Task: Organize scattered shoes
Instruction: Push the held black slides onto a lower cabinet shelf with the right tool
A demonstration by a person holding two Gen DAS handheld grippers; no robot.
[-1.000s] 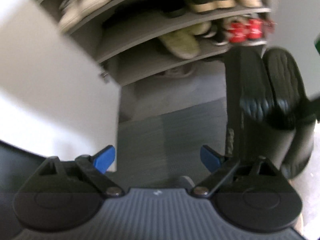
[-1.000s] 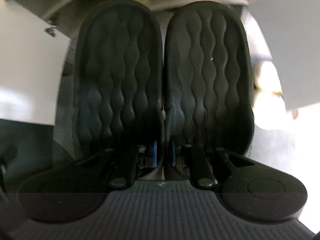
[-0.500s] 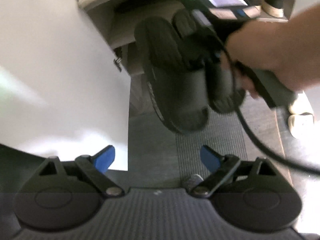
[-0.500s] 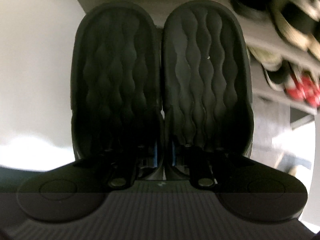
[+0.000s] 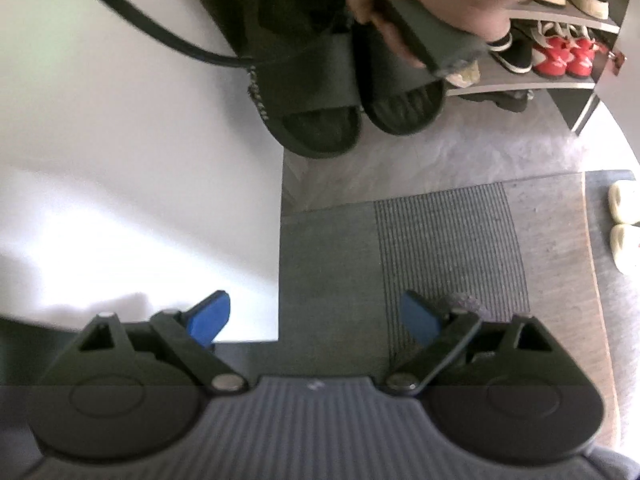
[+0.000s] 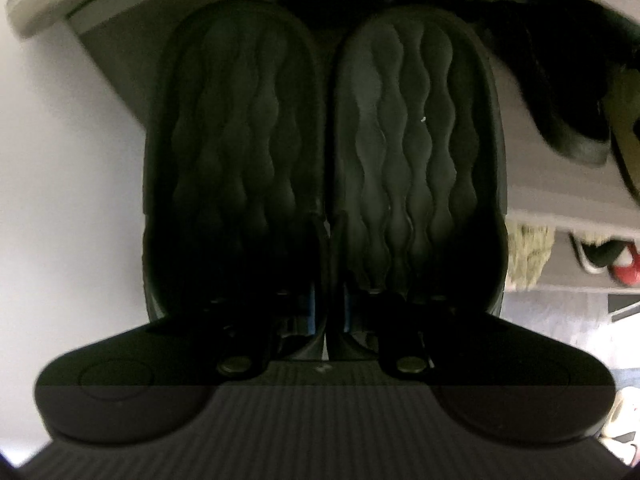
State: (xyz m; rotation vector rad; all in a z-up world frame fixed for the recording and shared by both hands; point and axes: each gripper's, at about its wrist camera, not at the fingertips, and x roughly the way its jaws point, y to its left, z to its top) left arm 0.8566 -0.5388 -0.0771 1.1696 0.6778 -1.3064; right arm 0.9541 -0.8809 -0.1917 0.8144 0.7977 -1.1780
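Note:
My right gripper (image 6: 329,312) is shut on a pair of black slide sandals (image 6: 320,152), pinching their inner edges together; the wavy footbeds fill the right wrist view. The toes point into a grey shoe rack shelf (image 6: 560,196). In the left wrist view the same sandals (image 5: 344,92) hang from the hand-held right gripper at the rack's left end, above the floor. My left gripper (image 5: 316,316) is open and empty, low over the dark mat (image 5: 400,260).
A white cabinet door (image 5: 132,140) stands open on the left. The rack (image 5: 520,88) holds red sneakers (image 5: 560,58), black shoes and beige shoes. A pair of cream slippers (image 5: 624,216) lies on the floor at right. The gripper cable (image 5: 160,32) crosses the door.
The right gripper has carried the sandals up and forward to the rack's left end. The left gripper has drawn back and tilted down towards the mat, staying open.

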